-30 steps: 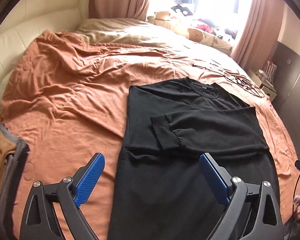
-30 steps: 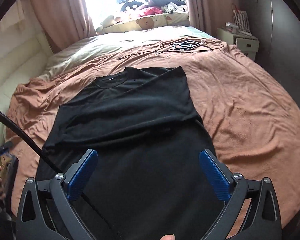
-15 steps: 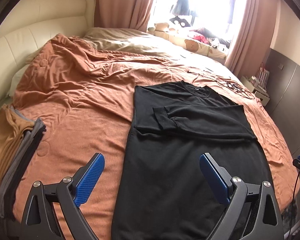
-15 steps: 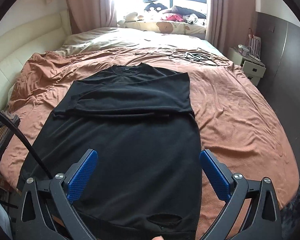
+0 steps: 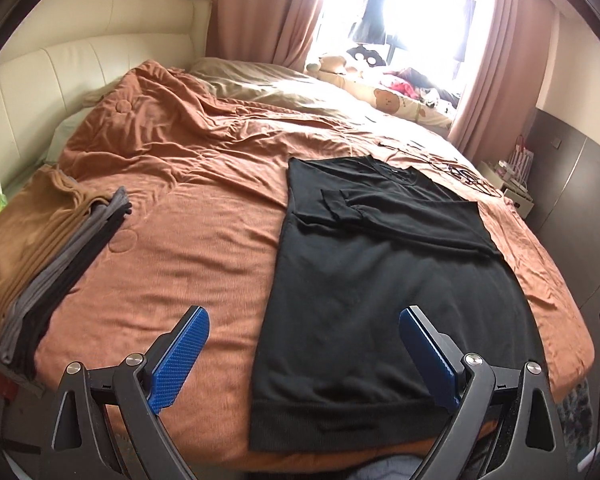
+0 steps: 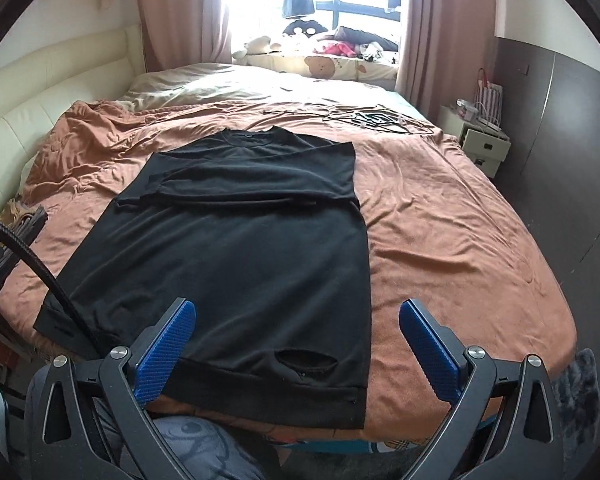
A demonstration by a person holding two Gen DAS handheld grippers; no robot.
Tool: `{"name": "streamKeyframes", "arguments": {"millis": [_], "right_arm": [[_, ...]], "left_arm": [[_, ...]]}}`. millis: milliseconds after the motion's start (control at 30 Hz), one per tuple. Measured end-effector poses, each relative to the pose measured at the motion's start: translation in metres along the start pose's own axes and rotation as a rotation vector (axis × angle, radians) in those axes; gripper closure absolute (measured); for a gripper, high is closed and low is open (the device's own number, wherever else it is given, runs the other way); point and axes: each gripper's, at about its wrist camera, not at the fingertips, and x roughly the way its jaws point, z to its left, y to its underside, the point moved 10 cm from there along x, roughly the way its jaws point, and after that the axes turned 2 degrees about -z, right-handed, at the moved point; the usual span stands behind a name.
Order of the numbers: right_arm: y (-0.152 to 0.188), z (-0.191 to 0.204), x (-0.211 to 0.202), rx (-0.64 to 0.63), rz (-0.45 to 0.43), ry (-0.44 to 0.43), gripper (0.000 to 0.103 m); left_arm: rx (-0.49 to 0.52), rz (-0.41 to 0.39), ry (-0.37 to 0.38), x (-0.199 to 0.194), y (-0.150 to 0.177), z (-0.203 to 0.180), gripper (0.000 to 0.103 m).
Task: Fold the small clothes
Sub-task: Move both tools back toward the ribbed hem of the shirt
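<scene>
The black sweater lies flat on the bed, near the bed's near edge and toward its right side in the left wrist view. The fabric is a soft, matte knit. Both long sleeves are folded across the chest, forming a horizontal band below the round neckline. The ribbed hem runs along the near edge of the bed. An oval hole is visible in the fabric just above the hem, toward the sweater's right side.

The bed is covered by a rust-orange blanket with a smooth, slightly creased surface; it is bunched into deeper wrinkles toward the far left corner. A beige sheet is exposed at the far edge, below the window.

The left tool is held above the near edge of the bed, its two fingers spread wide and gripping nothing. Each finger carries a blue pad with a fine knurled texture, mounted on a black frame. The right tool is likewise spread wide and empty, held above the sweater's hem area.

A stack of folded garments in tan, grey and black layers rests at the left edge of the bed. Thin black cables lie tangled near the far right corner of the bed. A black flexible hose crosses the left side of the right wrist view.
</scene>
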Motion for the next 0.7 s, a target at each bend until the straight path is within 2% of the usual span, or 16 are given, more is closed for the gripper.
{"name": "streamKeyframes", "arguments": {"millis": [67, 200, 467, 700], "right_arm": [[0.007, -0.001, -0.013, -0.004, -0.032, 0.006, 0.001], [0.024, 0.003, -0.027, 0.003, -0.035, -0.014, 0.001], [0.060, -0.016, -0.033, 0.077, -0.036, -0.079, 0.001], [0.084, -0.026, -0.024, 0.093, -0.017, -0.077, 0.001]], "left_arm": [[0.024, -0.008, -0.004, -0.010, 0.009, -0.001, 0.006], [0.061, -0.014, -0.008, -0.029, 0.029, -0.004, 0.006], [0.086, -0.039, 0.039, -0.055, 0.060, -0.008, 0.006], [0.054, -0.014, 0.041, -0.051, 0.081, 0.008, 0.006]]}}
